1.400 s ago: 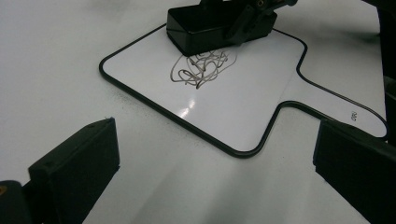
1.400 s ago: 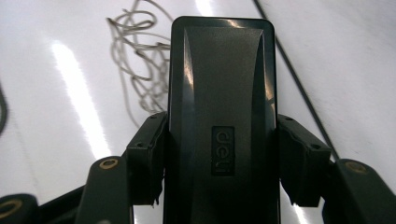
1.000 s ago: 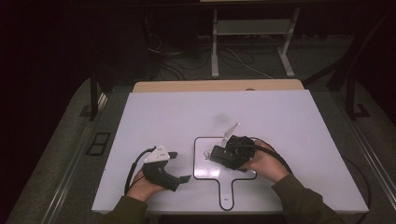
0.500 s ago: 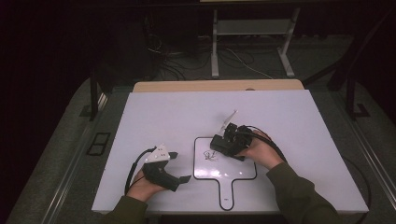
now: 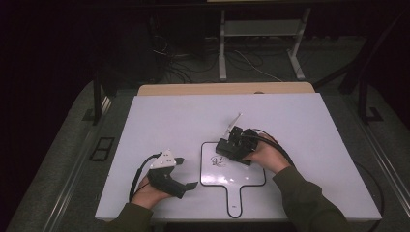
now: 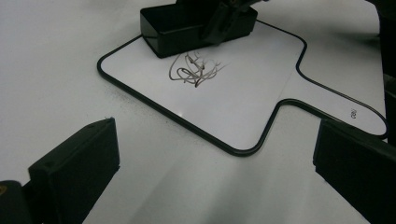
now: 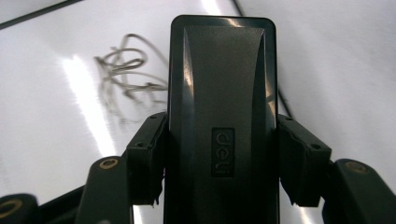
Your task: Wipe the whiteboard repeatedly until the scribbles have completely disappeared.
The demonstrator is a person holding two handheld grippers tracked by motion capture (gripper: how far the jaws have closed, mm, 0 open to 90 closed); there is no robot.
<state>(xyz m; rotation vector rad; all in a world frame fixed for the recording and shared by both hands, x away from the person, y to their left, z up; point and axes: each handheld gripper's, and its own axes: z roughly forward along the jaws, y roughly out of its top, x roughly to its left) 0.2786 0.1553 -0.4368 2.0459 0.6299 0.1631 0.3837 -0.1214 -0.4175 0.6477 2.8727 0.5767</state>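
Eraser (image 7: pixel 222 116), clamped lengthwise in the right gripper's (image 5: pixel 231 148) fingers, sits just beside the scribble (image 5: pixel 217 161); left gripper (image 5: pixel 186 174) is released.

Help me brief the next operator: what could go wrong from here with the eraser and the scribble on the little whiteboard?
1. The left gripper rests open, off the whiteboard, so nothing pins it; a wipe might slide the board.
2. The eraser, clamped in the right gripper, sits beside the scribble, not on it; a short stroke may leave marks.
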